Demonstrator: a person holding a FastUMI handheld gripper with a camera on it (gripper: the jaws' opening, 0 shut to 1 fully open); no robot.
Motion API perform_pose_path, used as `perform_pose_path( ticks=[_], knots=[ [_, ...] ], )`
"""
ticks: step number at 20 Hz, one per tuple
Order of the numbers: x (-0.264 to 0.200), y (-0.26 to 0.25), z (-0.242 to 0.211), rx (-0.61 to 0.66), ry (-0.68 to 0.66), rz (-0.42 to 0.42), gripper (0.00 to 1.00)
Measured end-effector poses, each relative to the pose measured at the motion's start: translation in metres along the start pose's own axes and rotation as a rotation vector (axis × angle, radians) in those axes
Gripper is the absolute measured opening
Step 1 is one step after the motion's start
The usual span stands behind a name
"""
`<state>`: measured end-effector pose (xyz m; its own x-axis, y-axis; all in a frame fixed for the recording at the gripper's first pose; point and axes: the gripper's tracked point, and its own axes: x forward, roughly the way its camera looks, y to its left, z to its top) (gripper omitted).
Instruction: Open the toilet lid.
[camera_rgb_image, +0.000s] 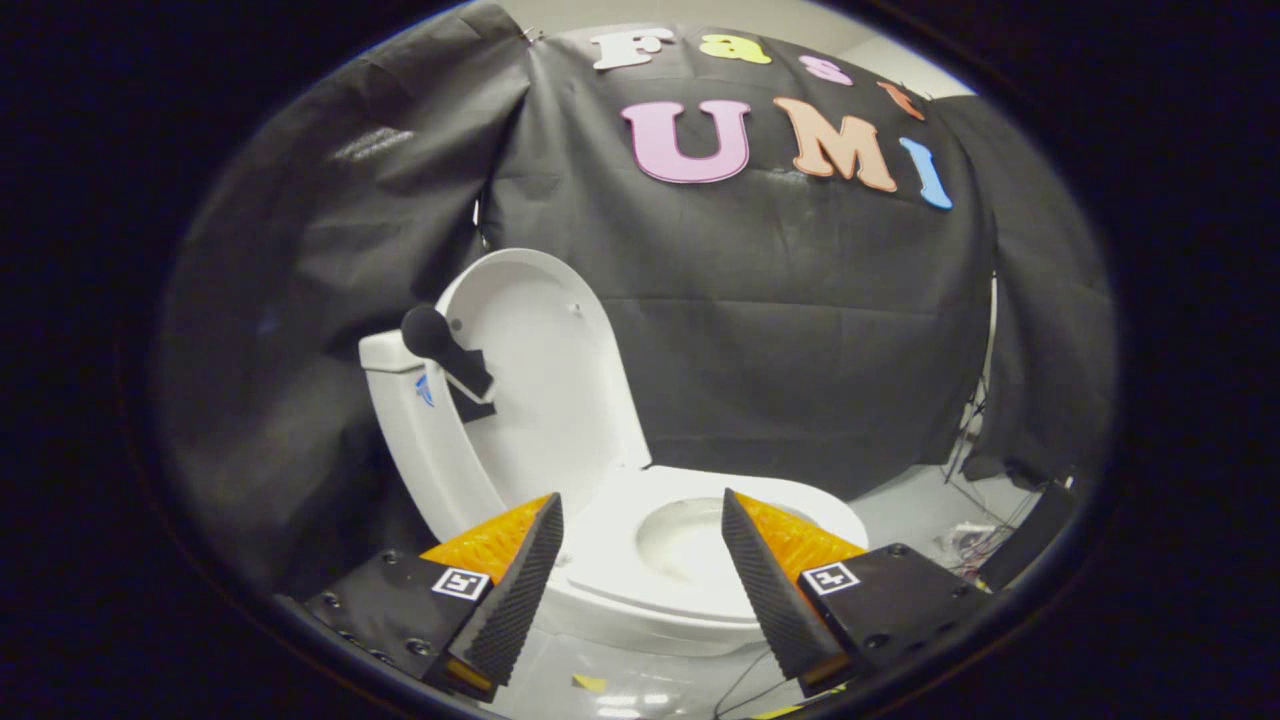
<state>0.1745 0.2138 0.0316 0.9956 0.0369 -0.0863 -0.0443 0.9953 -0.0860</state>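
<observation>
Toilet lid (545, 370) raised, upright against tank (400, 400).
Gripper (640, 545) released, nothing grasped; seat (620, 560) and bowl seen betw. 2 fingers.

— What surrounds the fixture in this booth?
— Black cloth (800, 330) drapes the back and both sides, hanging in folds and creases. Beneath it lies a pale, glossy floor (900, 505).
— Anything on that floor?
— A tangle of thin cables (975, 470) runs down by the right-hand drape, near a dark box (1030, 530). Small yellow scraps (590, 683) lie on the floor in the foreground.
</observation>
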Motion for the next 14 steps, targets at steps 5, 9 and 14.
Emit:
perform_pose_path(
  ticks=[5, 9, 14],
  knots=[
    [-0.002, -0.018, 0.001, -0.008, -0.001, 0.001, 0.98],
    [-0.002, -0.027, -0.006, -0.002, 0.013, 0.004, 0.98],
    [-0.015, -0.057, 0.0, 0.016, -0.005, -0.03, 0.98]
  ],
)
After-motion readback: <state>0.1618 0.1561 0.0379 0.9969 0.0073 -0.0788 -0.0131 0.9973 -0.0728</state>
